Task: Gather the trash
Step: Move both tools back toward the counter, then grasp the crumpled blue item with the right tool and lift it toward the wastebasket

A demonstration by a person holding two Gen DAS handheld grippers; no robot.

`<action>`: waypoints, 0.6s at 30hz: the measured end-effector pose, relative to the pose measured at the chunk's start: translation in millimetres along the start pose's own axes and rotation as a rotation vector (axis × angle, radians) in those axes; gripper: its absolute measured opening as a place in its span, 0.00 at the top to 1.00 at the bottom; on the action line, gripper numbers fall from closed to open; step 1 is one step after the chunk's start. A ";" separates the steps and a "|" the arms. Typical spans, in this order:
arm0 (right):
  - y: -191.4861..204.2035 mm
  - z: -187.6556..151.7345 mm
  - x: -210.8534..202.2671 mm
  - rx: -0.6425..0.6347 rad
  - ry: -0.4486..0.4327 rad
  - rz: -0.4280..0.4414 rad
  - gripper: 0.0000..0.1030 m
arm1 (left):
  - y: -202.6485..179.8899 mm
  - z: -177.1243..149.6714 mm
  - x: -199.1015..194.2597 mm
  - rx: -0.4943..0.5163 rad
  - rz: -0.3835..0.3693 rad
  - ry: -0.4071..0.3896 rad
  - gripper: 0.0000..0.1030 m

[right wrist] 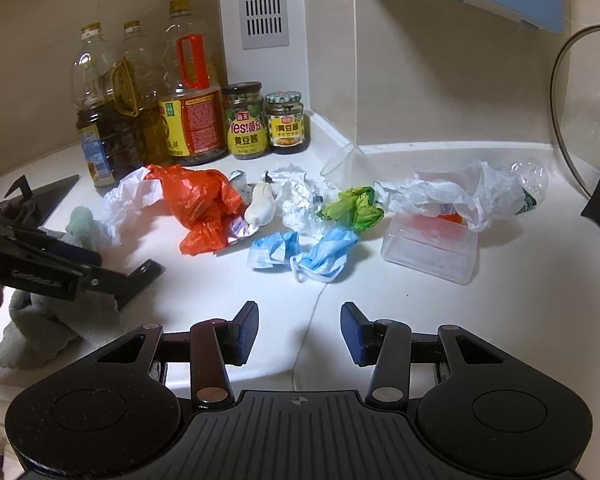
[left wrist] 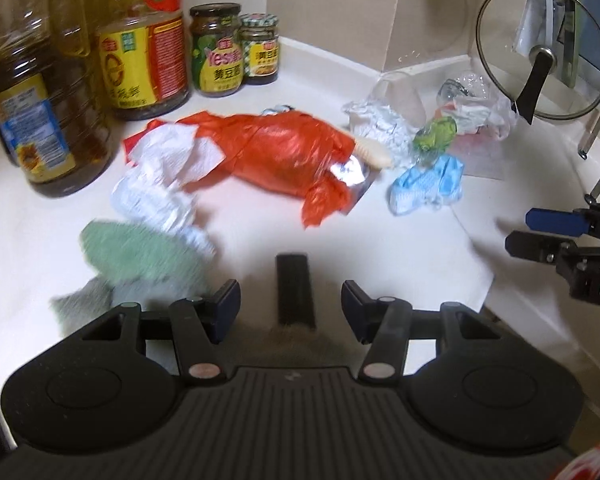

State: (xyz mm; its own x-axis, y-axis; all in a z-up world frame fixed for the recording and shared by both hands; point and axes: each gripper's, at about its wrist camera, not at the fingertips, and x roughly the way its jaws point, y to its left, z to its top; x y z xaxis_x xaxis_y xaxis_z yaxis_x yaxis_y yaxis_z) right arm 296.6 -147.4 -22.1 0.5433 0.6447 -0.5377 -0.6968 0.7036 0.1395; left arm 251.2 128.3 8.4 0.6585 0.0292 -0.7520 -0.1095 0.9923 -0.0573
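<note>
Trash lies spread on a white counter (left wrist: 380,240). An orange plastic bag (left wrist: 288,156) sits in the middle, also in the right wrist view (right wrist: 202,208). White crumpled paper (left wrist: 160,176) lies left of it. A blue face mask (left wrist: 426,184) (right wrist: 320,254), a green wrapper (left wrist: 436,136) (right wrist: 356,208) and a clear plastic box (right wrist: 430,250) lie to the right. My left gripper (left wrist: 290,308) is open and empty, short of the orange bag. My right gripper (right wrist: 300,334) is open and empty, short of the mask; it shows in the left wrist view (left wrist: 516,230).
Oil bottles (left wrist: 40,100) and two sauce jars (left wrist: 216,52) stand at the back left. A glass pot lid (left wrist: 540,48) leans on a rack at right. A green cloth (left wrist: 136,256) lies at front left. A white crumpled bag (right wrist: 460,196) covers more trash.
</note>
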 end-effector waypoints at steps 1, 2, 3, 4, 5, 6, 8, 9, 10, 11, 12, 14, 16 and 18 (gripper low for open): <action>-0.3 1.3 1.5 0.001 -0.001 -0.001 0.55 | -2.0 2.2 4.9 0.006 -0.001 0.008 0.52; -0.7 2.6 2.9 0.001 -0.002 -0.003 0.55 | -3.9 3.3 9.8 0.014 0.000 0.017 0.57; -1.3 3.8 4.8 0.002 -0.003 -0.007 0.55 | -5.4 3.7 14.8 0.022 0.002 0.030 0.59; -2.2 4.9 6.9 0.002 -0.003 -0.013 0.55 | -6.7 3.5 18.9 0.028 0.004 0.042 0.62; -3.2 6.0 9.4 0.002 -0.002 -0.017 0.55 | -7.4 2.7 21.9 0.032 0.004 0.049 0.65; -4.5 7.0 12.2 0.002 0.001 -0.022 0.55 | -7.9 1.9 23.8 0.035 0.004 0.053 0.67; -7.4 9.2 17.1 0.007 0.004 -0.030 0.55 | -9.7 0.9 24.0 0.051 0.019 0.045 0.76; -8.7 10.1 19.0 0.009 0.004 -0.034 0.55 | -9.5 1.1 24.1 0.047 0.019 0.042 0.82; -10.2 11.2 21.2 0.011 0.003 -0.037 0.55 | -9.2 1.8 23.7 0.039 0.015 0.035 0.81; -11.6 12.4 23.6 0.013 0.003 -0.035 0.55 | -9.1 2.4 22.8 0.032 0.014 0.024 0.81; -12.5 13.7 26.4 0.013 0.004 -0.033 0.54 | -9.8 3.7 21.5 0.027 0.013 0.011 0.81; -13.6 16.3 31.8 0.013 0.002 -0.026 0.35 | -11.3 7.2 19.0 0.015 0.003 -0.010 0.81; -13.5 19.2 38.0 0.013 -0.002 -0.019 0.33 | -13.4 11.5 16.3 0.002 -0.007 -0.030 0.81; -12.6 23.1 47.0 0.010 0.006 -0.013 0.32 | -15.3 15.2 13.2 -0.010 -0.014 -0.051 0.82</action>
State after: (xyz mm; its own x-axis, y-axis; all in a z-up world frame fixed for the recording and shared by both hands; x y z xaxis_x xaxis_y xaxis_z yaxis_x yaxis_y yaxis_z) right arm 341.7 -119.0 -30.0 0.5492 0.6336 -0.5449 -0.6848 0.7149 0.1412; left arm 272.9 115.4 9.3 0.6972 0.0221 -0.7166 -0.1073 0.9915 -0.0738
